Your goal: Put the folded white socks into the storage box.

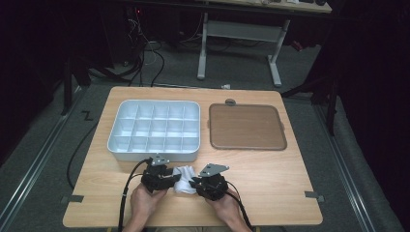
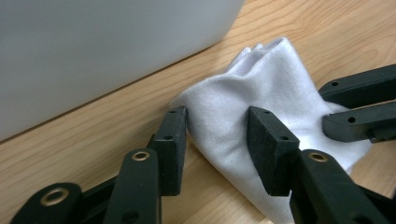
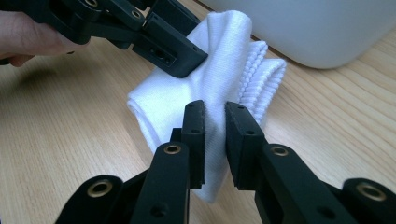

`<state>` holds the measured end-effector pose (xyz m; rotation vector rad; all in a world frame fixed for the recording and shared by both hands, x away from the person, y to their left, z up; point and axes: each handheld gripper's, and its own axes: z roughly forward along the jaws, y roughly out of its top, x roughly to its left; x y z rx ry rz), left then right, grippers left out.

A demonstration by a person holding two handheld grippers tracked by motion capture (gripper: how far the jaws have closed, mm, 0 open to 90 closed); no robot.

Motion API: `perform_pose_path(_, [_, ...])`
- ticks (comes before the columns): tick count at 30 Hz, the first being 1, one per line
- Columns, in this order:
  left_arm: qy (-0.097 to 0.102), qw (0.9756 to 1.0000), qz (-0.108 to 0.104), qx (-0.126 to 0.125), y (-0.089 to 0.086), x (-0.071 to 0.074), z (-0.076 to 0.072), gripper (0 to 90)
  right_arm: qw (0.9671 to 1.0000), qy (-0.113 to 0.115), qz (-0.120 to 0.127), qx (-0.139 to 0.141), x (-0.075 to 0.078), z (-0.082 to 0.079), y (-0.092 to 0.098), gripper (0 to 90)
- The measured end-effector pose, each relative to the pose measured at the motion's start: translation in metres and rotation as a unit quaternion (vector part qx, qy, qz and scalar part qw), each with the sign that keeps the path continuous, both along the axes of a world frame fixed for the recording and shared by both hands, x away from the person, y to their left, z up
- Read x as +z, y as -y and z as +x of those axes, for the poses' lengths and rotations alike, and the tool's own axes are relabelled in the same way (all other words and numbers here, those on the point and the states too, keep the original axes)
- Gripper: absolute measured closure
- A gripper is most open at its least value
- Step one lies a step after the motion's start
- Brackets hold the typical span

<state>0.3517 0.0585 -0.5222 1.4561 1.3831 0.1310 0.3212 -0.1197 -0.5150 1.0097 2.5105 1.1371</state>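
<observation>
A white sock (image 1: pixel 184 173) lies bunched on the wooden table, near the front edge, between my two grippers. My left gripper (image 1: pixel 169 180) reaches in from the left. In the left gripper view its jaws (image 2: pixel 217 135) stand either side of a raised fold of the sock (image 2: pixel 261 84), both pads against the cloth. My right gripper (image 1: pixel 196 182) comes in from the right. Its narrow-set jaws (image 3: pixel 215 135) pinch a fold of the sock (image 3: pixel 219 56) near the ribbed cuff. A person's hand holds each gripper.
A grey tray (image 1: pixel 154 155) with several empty compartments stands just behind the sock, its wall close in the gripper views (image 2: pixel 93 46) (image 3: pixel 299 28). A brown flat tray (image 1: pixel 246 126) lies to its right. The table's front edge is just behind the hands.
</observation>
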Motion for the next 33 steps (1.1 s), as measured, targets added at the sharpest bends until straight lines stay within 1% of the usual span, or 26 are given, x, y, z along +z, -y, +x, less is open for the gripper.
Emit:
perform_pose_path(1, [-0.002, 1.0, 0.001, 0.003, -0.002, 0.0, 0.001, 57.1, 1.0, 0.003, 0.0, 0.003, 0.0, 0.0, -0.002, 78.4])
perform_pose_path(3, [-0.009, 0.9998, -0.003, 0.014, -0.005, 0.001, 0.002, 53.5, 1.0, 0.003, 0.002, 0.0, 0.0, 0.0, -0.004, 77.1])
perform_pose_path(5, [-0.009, 0.9997, -0.006, 0.023, -0.007, 0.002, 0.003, 49.2, 1.0, 0.004, 0.006, -0.001, 0.001, 0.0, -0.004, 73.9])
perform_pose_path(6, [-0.008, 0.9997, -0.004, 0.025, -0.008, 0.002, 0.003, 47.7, 0.9999, 0.006, 0.009, -0.002, 0.002, 0.0, -0.004, 72.8])
perform_pose_path(8, [-0.003, 0.9994, -0.006, 0.033, -0.01, 0.004, 0.002, 44.5, 0.9999, 0.011, 0.013, -0.001, 0.004, -0.002, -0.004, 71.5])
perform_pose_path(10, [0.0, 0.999, -0.016, 0.041, -0.012, 0.007, 0.001, 40.5, 0.9997, 0.017, 0.016, 0.001, 0.007, -0.004, -0.002, 70.4])
perform_pose_path(12, [0.0, 0.9983, -0.035, 0.048, -0.013, 0.012, 0.0, 36.5, 0.9996, 0.019, 0.02, -0.003, 0.01, -0.006, 0.001, 69.8])
perform_pose_path(13, [-0.001, 0.9981, -0.04, 0.047, -0.013, 0.013, -0.001, 35.0, 0.9995, 0.021, 0.023, -0.004, 0.011, -0.006, 0.004, 69.5])
perform_pose_path(16, [-0.003, 0.9976, -0.051, 0.046, -0.013, 0.018, -0.004, 31.0, 0.9993, 0.024, 0.026, -0.013, 0.015, -0.007, 0.012, 68.7])
perform_pose_path(19, [-0.006, 0.9972, -0.058, 0.047, -0.01, 0.02, -0.003, 27.6, 0.9989, 0.029, 0.026, -0.025, 0.017, -0.008, 0.023, 67.9])
perform_pose_path(23, [-0.016, 0.9967, -0.059, 0.054, -0.004, 0.016, 0.001, 24.9, 0.9981, 0.034, 0.025, -0.045, 0.016, -0.007, 0.039, 67.2])
perform_pose_path(25, [-0.031, 0.9965, -0.055, 0.055, 0.0, 0.012, 0.004, 24.9, 0.9974, 0.035, 0.024, -0.059, 0.014, -0.006, 0.05, 66.4])
perform_pose_path(26, [-0.039, 0.9965, -0.047, 0.058, 0.003, 0.008, 0.005, 24.9, 0.9972, 0.033, 0.023, -0.063, 0.013, -0.005, 0.054, 66.0])
perform_pose_path(28, [-0.044, 0.9966, -0.031, 0.062, 0.005, 0.004, 0.008, 26.2, 0.9964, 0.033, 0.014, -0.076, 0.01, -0.004, 0.064, 65.2])
perform_pose_path(29, [-0.048, 0.9964, -0.028, 0.064, 0.006, 0.002, 0.009, 27.2, 0.9959, 0.034, 0.007, -0.084, 0.009, -0.003, 0.07, 64.7])
perform_pose_path(31, [-0.052, 0.996, -0.031, 0.066, 0.007, -0.001, 0.01, 29.3, 0.9943, 0.035, -0.004, -0.101, 0.006, -0.003, 0.082, 63.8])
perform_pose_path(33, [-0.048, 0.9961, -0.032, 0.067, 0.008, -0.002, 0.009, 33.1, 0.9919, 0.037, -0.015, -0.12, 0.003, -0.002, 0.095, 62.8])
